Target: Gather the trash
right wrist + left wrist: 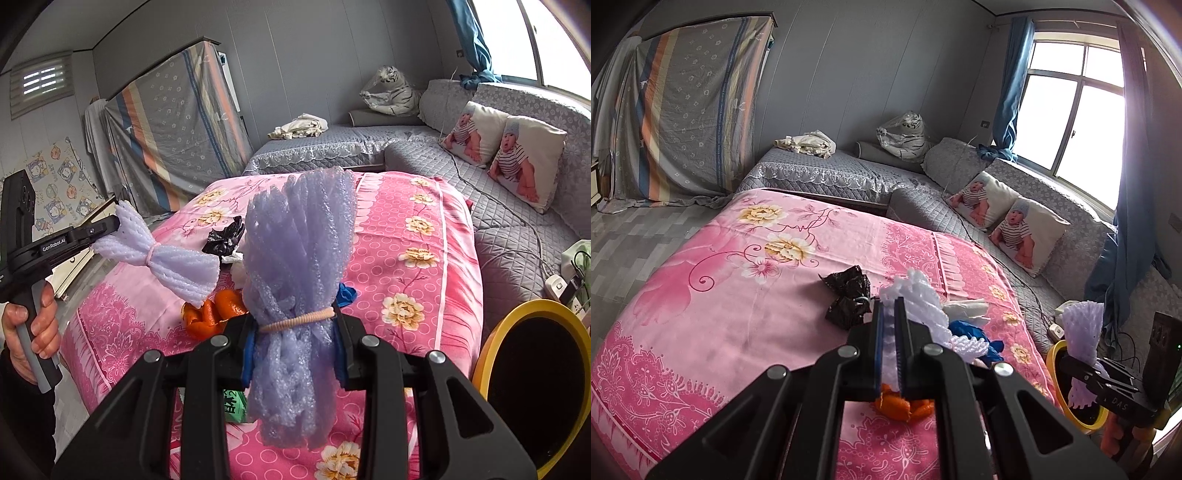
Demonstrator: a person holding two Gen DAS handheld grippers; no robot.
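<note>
Over the pink bed (424, 236): both your grippers clamp foam nets; bag (847, 295), peel (210, 314) below, bin (532, 384) right.

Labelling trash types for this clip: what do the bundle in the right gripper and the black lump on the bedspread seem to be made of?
Bundle in the right gripper: likely foam netting, pale lilac, matte and bubbly, open mesh, cinched by a band. Black lump: probably thin plastic film, crinkled, faintly glossy.
</note>
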